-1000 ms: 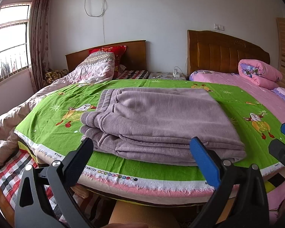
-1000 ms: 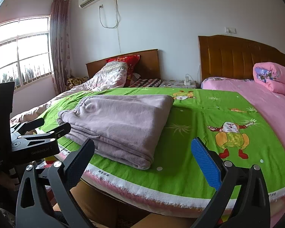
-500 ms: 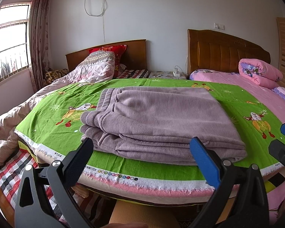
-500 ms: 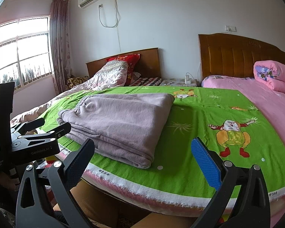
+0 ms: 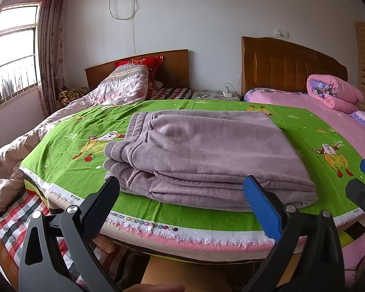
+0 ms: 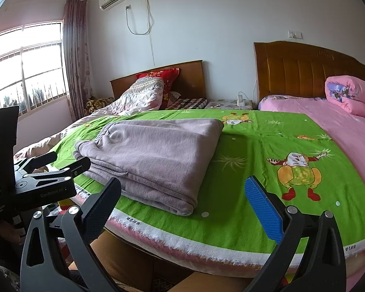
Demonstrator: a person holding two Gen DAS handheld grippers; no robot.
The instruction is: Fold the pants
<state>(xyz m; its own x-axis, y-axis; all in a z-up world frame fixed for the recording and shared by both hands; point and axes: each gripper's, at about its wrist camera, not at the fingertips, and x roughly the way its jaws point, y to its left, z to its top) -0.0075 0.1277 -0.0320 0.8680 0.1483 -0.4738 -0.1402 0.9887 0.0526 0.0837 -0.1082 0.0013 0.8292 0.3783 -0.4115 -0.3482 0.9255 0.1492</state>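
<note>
The mauve pants point(image 5: 206, 153) lie folded in a flat stack on the green cartoon sheet point(image 5: 60, 155), near its front edge. They also show in the right wrist view point(image 6: 153, 155), left of centre. My left gripper point(image 5: 181, 199) is open and empty, held in front of the bed edge just short of the pants. My right gripper point(image 6: 182, 199) is open and empty, off the front edge and to the right of the pants. The left gripper's body point(image 6: 36, 185) shows at the left of the right wrist view.
A pink bed point(image 5: 316, 107) with a rolled pink quilt point(image 5: 333, 95) lies to the right. A second bed with a patterned quilt point(image 5: 124, 85) and red pillow lies at the back left. A checked blanket point(image 5: 9, 216) hangs at the lower left. A window is at the far left.
Both views have shifted very slightly; the grippers stay open and the pants lie as before.
</note>
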